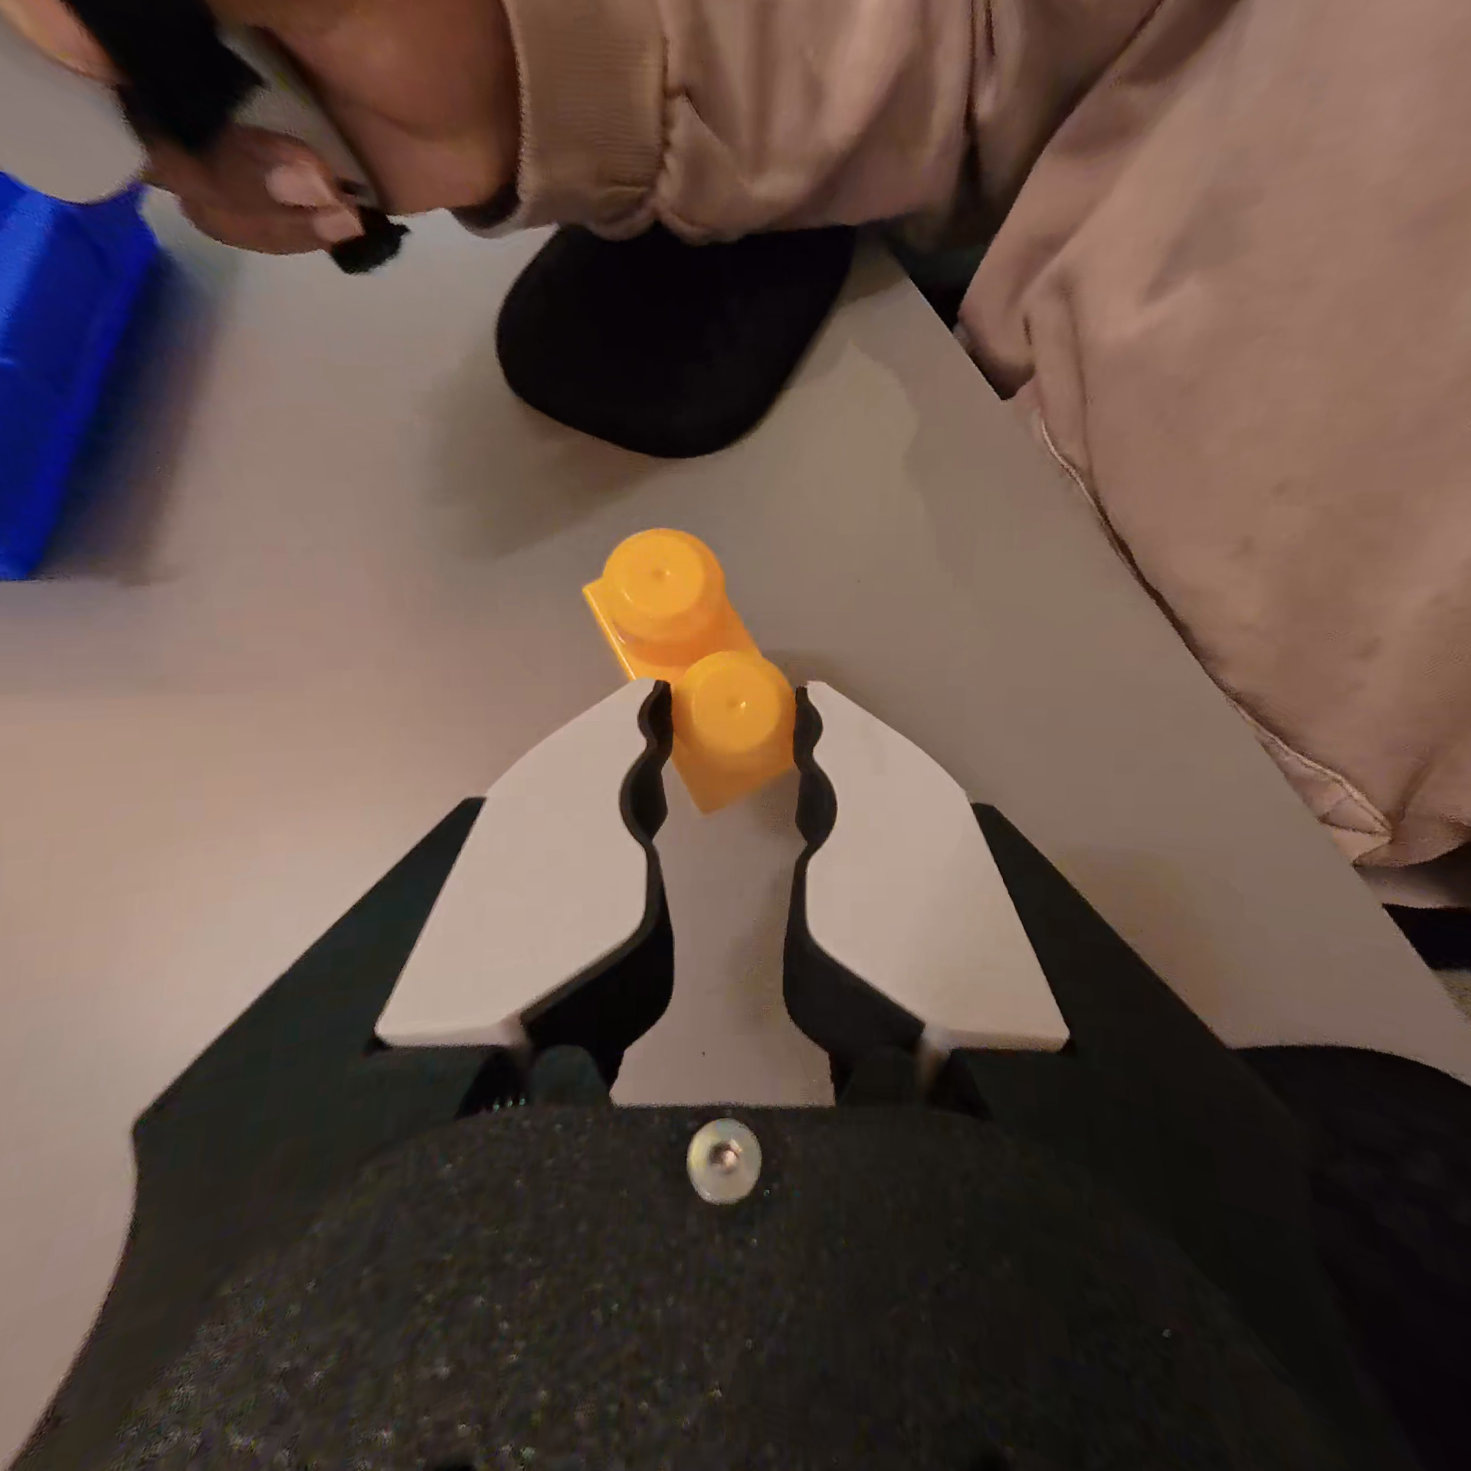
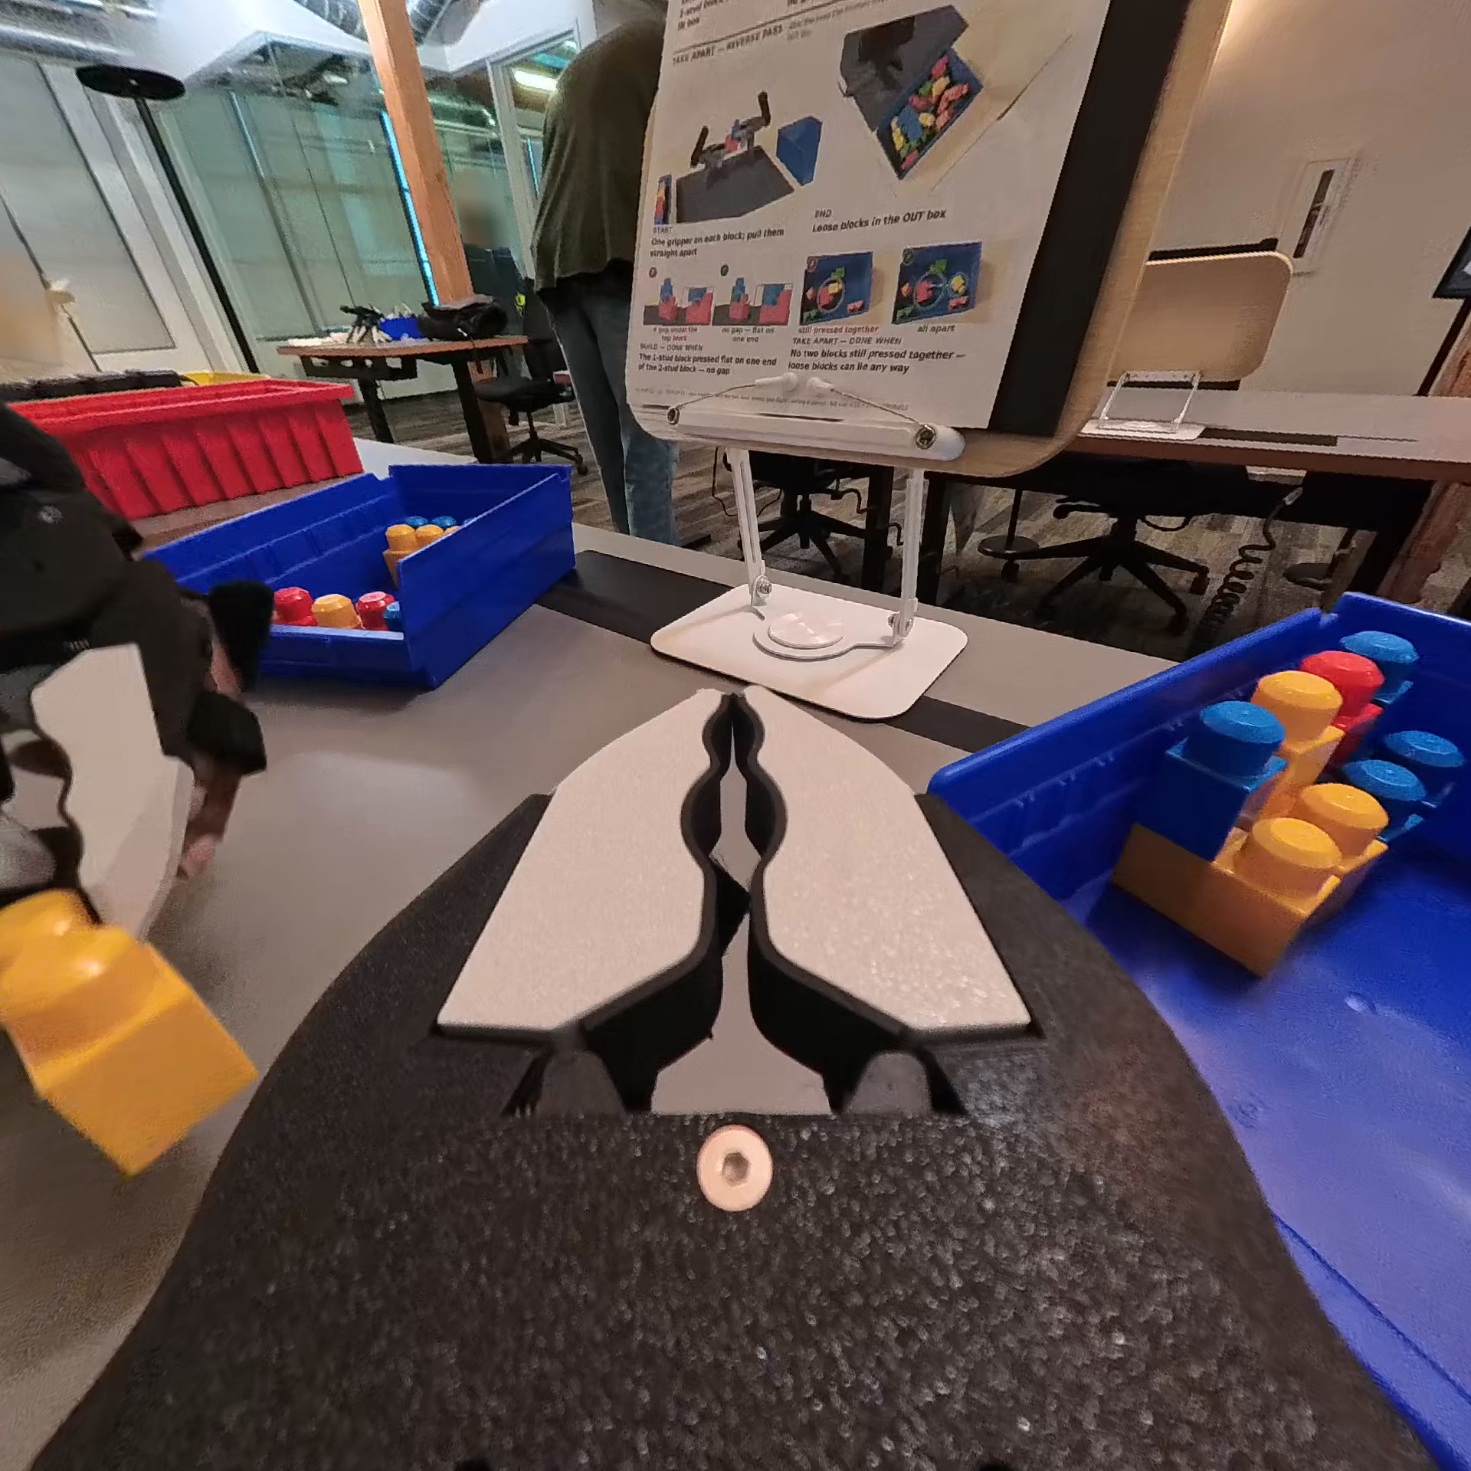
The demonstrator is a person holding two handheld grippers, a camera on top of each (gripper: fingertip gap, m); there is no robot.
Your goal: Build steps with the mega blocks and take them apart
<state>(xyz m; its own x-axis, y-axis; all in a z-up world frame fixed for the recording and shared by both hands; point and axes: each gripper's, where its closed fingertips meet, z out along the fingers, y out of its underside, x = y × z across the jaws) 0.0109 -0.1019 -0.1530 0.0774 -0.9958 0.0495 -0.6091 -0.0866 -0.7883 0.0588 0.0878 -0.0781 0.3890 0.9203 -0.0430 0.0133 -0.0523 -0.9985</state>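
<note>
Left gripper pinches yellow two-stud block by its near stud – block up off grey table, tilted. Right gripper squeezed together, tips touching, nothing inside. It sits low over table, between two blue bins. Right bin holds blue, yellow, red blocks, some stuck together. Far left bin holds more blocks. White stand with instruction sheet behind – red bin farther back.

Open office: desks, swivel chairs.
</note>
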